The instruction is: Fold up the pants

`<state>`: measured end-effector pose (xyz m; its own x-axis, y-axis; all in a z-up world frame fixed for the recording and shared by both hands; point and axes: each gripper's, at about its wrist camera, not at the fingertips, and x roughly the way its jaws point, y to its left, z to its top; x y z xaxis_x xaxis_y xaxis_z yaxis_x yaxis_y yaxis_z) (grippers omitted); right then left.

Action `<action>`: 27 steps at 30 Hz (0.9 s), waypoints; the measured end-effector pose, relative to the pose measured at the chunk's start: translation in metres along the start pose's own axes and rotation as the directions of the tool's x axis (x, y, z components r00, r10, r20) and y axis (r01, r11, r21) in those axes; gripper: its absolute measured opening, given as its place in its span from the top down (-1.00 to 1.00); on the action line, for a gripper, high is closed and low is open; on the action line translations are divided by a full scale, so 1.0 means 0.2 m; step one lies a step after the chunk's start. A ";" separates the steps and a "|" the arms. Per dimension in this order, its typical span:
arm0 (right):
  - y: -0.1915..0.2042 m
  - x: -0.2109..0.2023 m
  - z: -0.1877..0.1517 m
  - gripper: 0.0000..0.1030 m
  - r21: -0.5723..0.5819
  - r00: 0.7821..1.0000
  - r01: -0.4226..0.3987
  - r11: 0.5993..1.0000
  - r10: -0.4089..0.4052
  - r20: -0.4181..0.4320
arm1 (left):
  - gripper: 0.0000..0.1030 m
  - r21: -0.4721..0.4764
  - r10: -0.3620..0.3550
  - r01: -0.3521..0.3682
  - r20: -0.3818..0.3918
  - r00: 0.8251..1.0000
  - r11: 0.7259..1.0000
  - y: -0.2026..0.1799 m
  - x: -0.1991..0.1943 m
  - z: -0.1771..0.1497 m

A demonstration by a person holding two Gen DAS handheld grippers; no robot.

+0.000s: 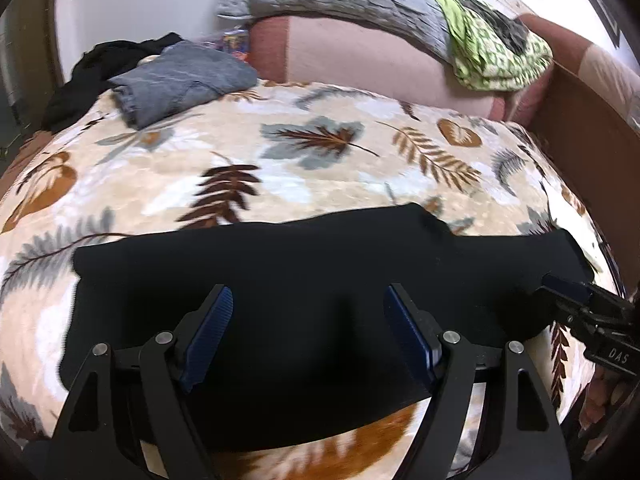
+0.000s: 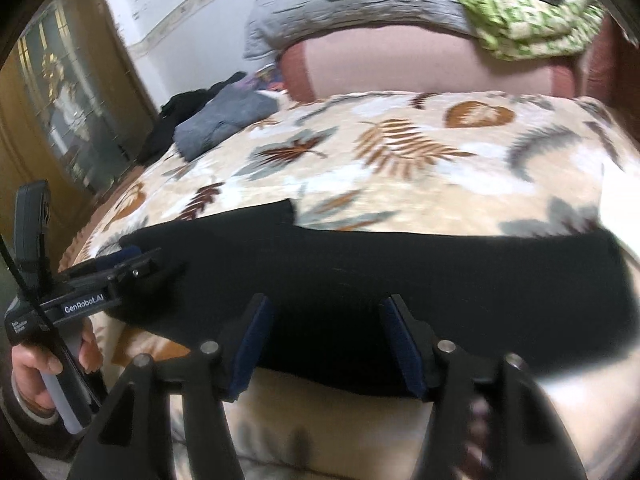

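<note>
Black pants (image 1: 280, 280) lie flat on the bed (image 1: 320, 160), just ahead of both tongs. Left tongs (image 1: 308, 300) and right tongs (image 2: 326, 312) both spread, gripping nothing. Fabric looks soft, light, floppy; best pinched at near edge or corners.

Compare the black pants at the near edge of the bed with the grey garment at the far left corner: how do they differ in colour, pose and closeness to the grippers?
The black pants are black; the grey garment is blue-grey. The pants lie spread flat in a long band across the leaf-print blanket; the grey garment sits as a compact folded bundle. Both open grippers, left and right, are over the pants; neither is near the grey garment. Both rest on the bed.
</note>
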<state>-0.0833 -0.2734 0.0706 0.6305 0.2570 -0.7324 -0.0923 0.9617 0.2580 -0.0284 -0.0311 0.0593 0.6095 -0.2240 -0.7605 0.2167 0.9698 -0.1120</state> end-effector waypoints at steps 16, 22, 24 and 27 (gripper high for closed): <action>-0.35 -0.11 -0.08 -0.23 0.125 0.996 0.082 0.989 -0.084 0.013 | -0.52 0.104 -0.032 0.034 -0.027 0.999 0.994 -0.32 0.11 0.03; -0.45 -0.17 -0.13 -0.26 0.146 0.992 0.125 0.981 -0.127 0.003 | -0.52 0.143 -0.063 0.070 -0.049 0.997 0.987 -0.43 0.15 0.03; -0.49 -0.20 -0.15 -0.26 0.165 0.991 0.131 0.978 -0.133 0.002 | -0.52 0.154 -0.078 0.087 -0.060 0.995 0.984 -0.47 0.16 0.04; -0.55 -0.24 -0.18 -0.27 0.183 0.988 0.151 0.971 -0.153 -0.003 | -0.52 0.170 -0.104 0.117 -0.081 0.991 0.978 -0.53 0.19 0.04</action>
<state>-0.1314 -0.3878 0.0552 0.6348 0.1067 -0.7653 0.1466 0.9558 0.2549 -0.0220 -0.1431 0.0487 0.5197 -0.3155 -0.7939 0.4130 0.9063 -0.0898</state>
